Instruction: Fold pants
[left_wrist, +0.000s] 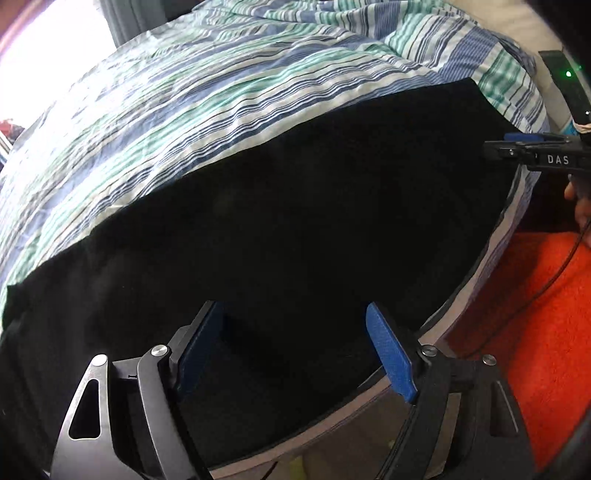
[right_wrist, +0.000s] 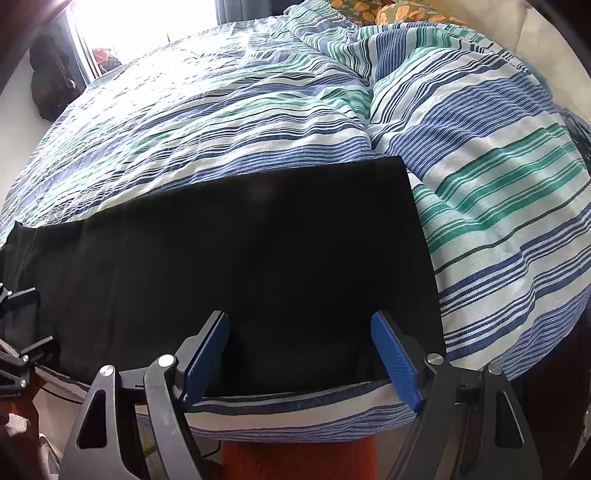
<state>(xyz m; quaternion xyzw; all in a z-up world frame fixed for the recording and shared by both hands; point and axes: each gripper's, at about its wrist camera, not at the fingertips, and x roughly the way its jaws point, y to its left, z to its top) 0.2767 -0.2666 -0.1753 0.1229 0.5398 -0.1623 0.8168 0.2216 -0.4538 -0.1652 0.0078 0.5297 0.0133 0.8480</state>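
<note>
Left gripper (left_wrist: 295, 325): jaws wide apart, holding nothing; blue pads on both sides, black cloth filling the gap between them.
Pants (left_wrist: 280, 229): black, spread flat as one long band along the near edge of the bed; ahead of and between the left jaws, running off past them to the left and out to the right jaws on the far side.
Left end of pants (right_wrist: 22, 236): narrow, slightly bunched, well left of the right jaws; whether waistband or hem cannot be told.
Right gripper (right_wrist: 301, 332): jaws wide apart, empty, hovering low at the near edge of the cloth, close to its right end.
Right end of pants (right_wrist: 417, 236): straight, clean edge just right of the right jaws.
Bed (right_wrist: 498, 206): striped blue, green and white duvet, rumpled beyond and to the right of both pairs of jaws.
Orange fabric (left_wrist: 546, 325): below the bed edge, right of the left jaws.
Progress, judged: the band looks about one leg wide, so the lengthwise fold seems done, though layers cannot be told apart in the black.
Remaining, judged: crosswise folds, end brought over end; neither end is gripped yet.
</note>
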